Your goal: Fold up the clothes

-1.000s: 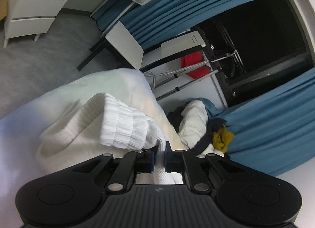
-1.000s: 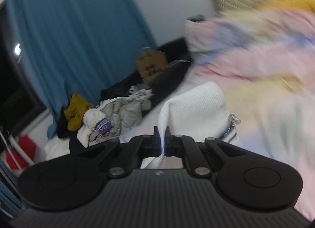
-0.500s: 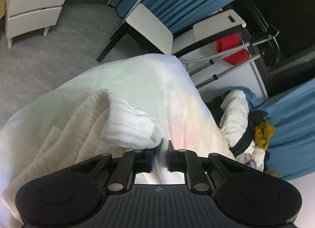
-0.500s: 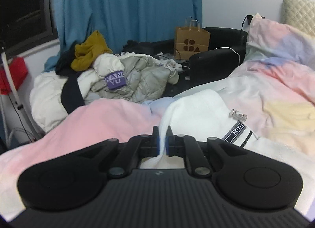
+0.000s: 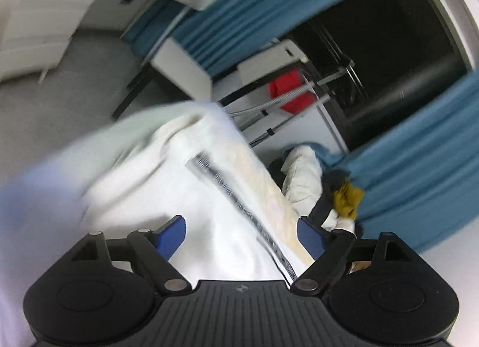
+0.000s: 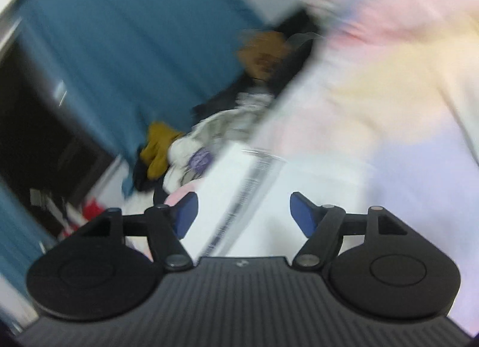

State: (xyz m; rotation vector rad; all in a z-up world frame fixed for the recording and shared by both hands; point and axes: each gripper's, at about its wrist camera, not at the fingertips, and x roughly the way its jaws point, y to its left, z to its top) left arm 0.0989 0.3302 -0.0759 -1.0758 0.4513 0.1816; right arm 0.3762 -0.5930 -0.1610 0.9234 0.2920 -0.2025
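The left gripper [image 5: 241, 236] has just been opening its jaws; they stand wide apart, released, with the white garment [image 5: 215, 197] lying between them on the bed [image 5: 36, 197], untouched by the pads. The right gripper [image 6: 242, 215] has likewise just been opening, jaws released over the same garment [image 6: 239, 191]. A clothes pile [image 6: 185, 149] lies far left, by the curtain [image 6: 119, 47].

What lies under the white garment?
The white garment lies on a pastel bedcover, visible around it. Whatever is under the garment's middle is covered.
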